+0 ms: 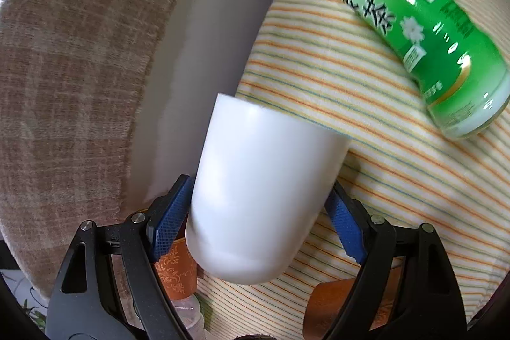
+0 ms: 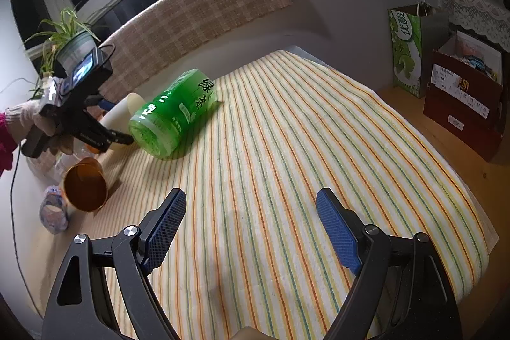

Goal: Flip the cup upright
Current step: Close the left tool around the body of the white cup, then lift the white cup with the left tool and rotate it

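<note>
Gripping the white cup (image 1: 261,196) between its two blue pads (image 1: 169,225), the left hand-held gripper (image 1: 259,219) sits clamped across the cup's lower body, one pad pressed to each side. Seen from the left wrist camera, the cup's rounded closed base is the end nearest the camera and its flat rim points away, so its long axis runs almost straight ahead along the fingers, leaning slightly to the right. The cup appears lifted just clear of the striped cloth (image 1: 366,148) rather than resting on it, though contact cannot be ruled out. Judging by that pose, the cup lies tipped on its side in the grip, and bringing it upright calls for a wrist turn that swings the rim upward before the base is set down. Below the gripper, an orange patterned cup (image 1: 175,270) lies on its side on the bench, close beneath the left finger. Farther ahead and to the right, a green tea bottle (image 1: 424,43) lies on its side on the cloth, well apart from the white cup. Beyond the cloth rises a pale wall, with a beige plaid fabric (image 1: 73,59) draped to the left. From the right wrist camera, the right hand-held gripper (image 2: 251,228) hangs with its fingers spread wide and nothing between them, above the bare striped cloth, far from the white cup (image 2: 122,113), which shows only partly behind the bottle at the far left. The left hand-held gripper is clearly the nearer one.
</note>
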A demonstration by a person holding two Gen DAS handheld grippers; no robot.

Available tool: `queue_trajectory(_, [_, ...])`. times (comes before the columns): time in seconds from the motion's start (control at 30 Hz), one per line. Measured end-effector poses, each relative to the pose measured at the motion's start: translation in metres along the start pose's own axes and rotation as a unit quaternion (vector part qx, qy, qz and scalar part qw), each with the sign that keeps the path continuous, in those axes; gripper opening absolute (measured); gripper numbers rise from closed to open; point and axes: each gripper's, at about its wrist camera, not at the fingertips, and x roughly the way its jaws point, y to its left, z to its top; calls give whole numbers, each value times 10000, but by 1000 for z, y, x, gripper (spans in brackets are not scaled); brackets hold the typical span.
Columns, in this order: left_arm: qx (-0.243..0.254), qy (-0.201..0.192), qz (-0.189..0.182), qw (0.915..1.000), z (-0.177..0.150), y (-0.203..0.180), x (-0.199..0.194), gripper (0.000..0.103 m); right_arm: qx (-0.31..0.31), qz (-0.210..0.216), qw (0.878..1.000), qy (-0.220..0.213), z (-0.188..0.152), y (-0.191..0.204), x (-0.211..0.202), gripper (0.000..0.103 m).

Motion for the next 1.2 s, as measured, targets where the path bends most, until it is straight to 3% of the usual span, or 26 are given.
queue_trajectory(0.23, [-34,-67,-116,9999,-1,1,18,82,6,-5,10000,2,0,0,1,84])
queue_trajectory(0.73, [-395,-432,-131,9982,-25,12,-25,80,-52,-150,9999,5,0,2,0,84])
queue_trajectory(0.9, [-769,-631,-172,9949,-40,23,-47,80,-50,-176,9998,5,-1,3,-4,84])
queue_trajectory(1.2, [-1349,-1162,-380,9833,-87,9,-124,80,-210,-55,9997,-126,-4,22,-25,84])
